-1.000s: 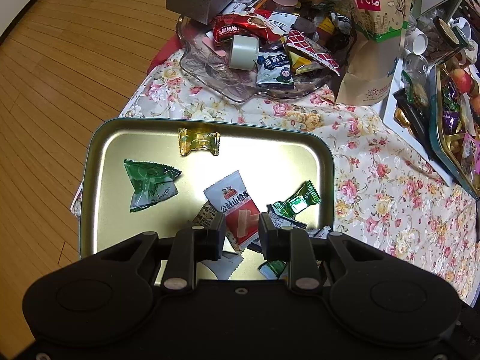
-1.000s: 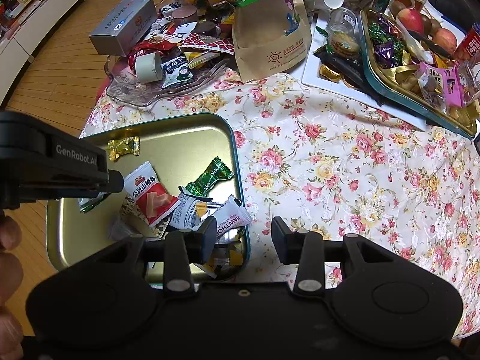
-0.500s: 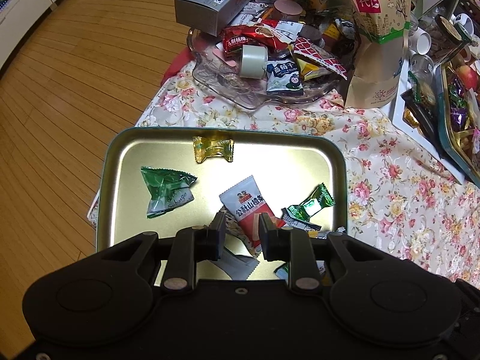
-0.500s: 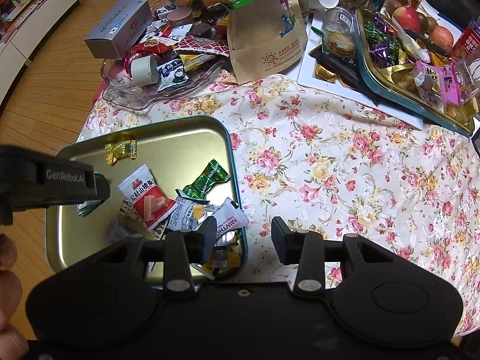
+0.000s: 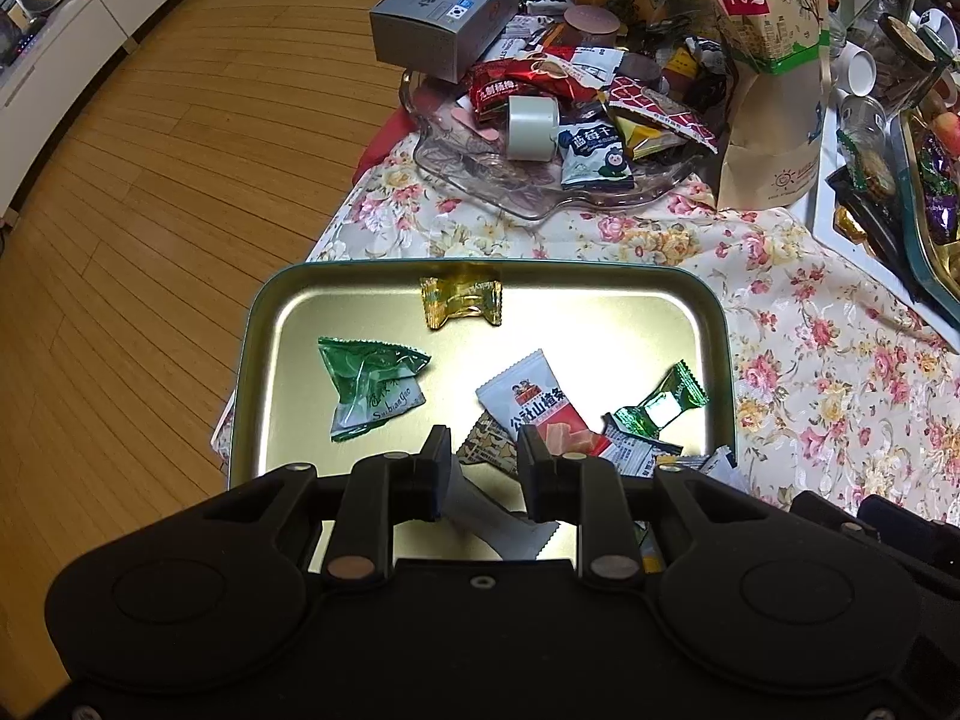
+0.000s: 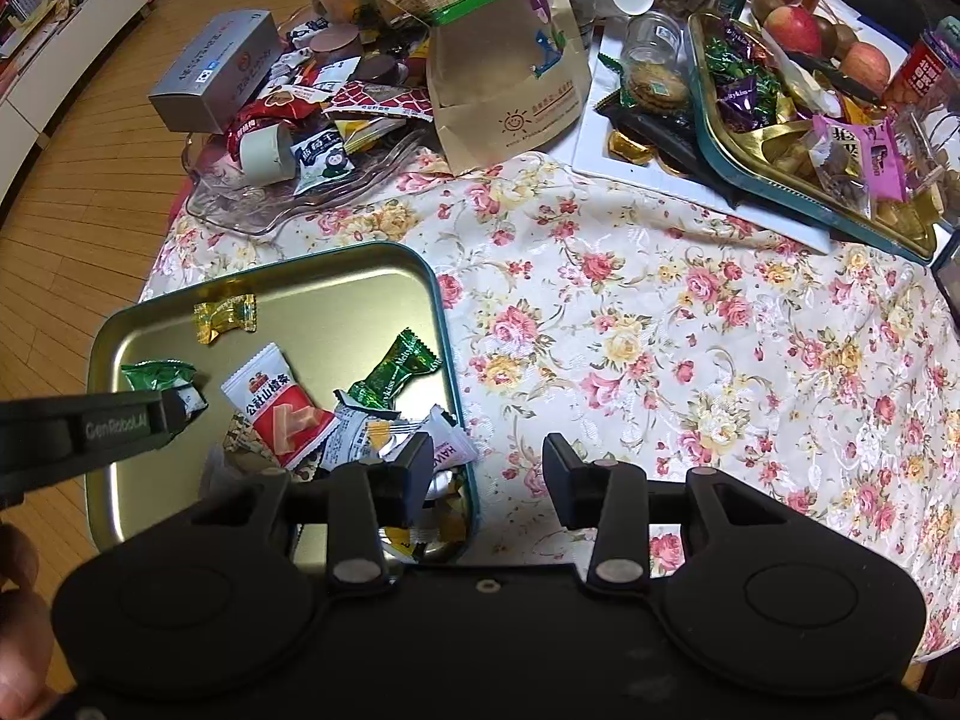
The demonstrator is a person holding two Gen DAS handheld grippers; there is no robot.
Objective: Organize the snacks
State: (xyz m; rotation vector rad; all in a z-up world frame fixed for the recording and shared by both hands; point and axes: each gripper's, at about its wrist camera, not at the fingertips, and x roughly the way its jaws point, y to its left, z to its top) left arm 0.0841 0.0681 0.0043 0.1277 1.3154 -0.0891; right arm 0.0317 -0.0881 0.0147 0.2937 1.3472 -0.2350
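Change since earlier frame: the left gripper (image 5: 479, 450) has been drawn back and raised over the tray, so the tray contents are seen lower and farther; the right gripper (image 6: 487, 457) has hardly shifted.
Left gripper: jaws are held partly apart, astride a grey-white wrapper (image 5: 489, 507) at the near end of the tin tray (image 5: 252, 324); whether the wrapper is pinched cannot be told, since gaps appear beside both fingers.
Right gripper: jaws are spread wide and nothing is held; it is poised above the tray's near right corner and the floral tablecloth (image 6: 690, 360).
Tray, near end: a heap of small packets is piled here, among them a red-and-white hawthorn strip (image 5: 540, 411) and a green foil candy (image 5: 660, 405).
Tray, middle: a green-and-white packet (image 5: 369, 387) lies apart on the left.
Tray, far end: an amber candy (image 5: 461, 299) is set against the far wall.
Beyond tray: a clear glass dish (image 5: 540, 192) heaped with snacks is seen, with a grey box (image 5: 444, 12) at its far edge and a kraft paper bag (image 5: 768, 90) to the right.
Step in hand (judged): one wrapper is being picked from the heap.
Handling advice: the fingers should be closed on a single flat edge, and the lift made slowly so that neighbouring packets are not dragged out.
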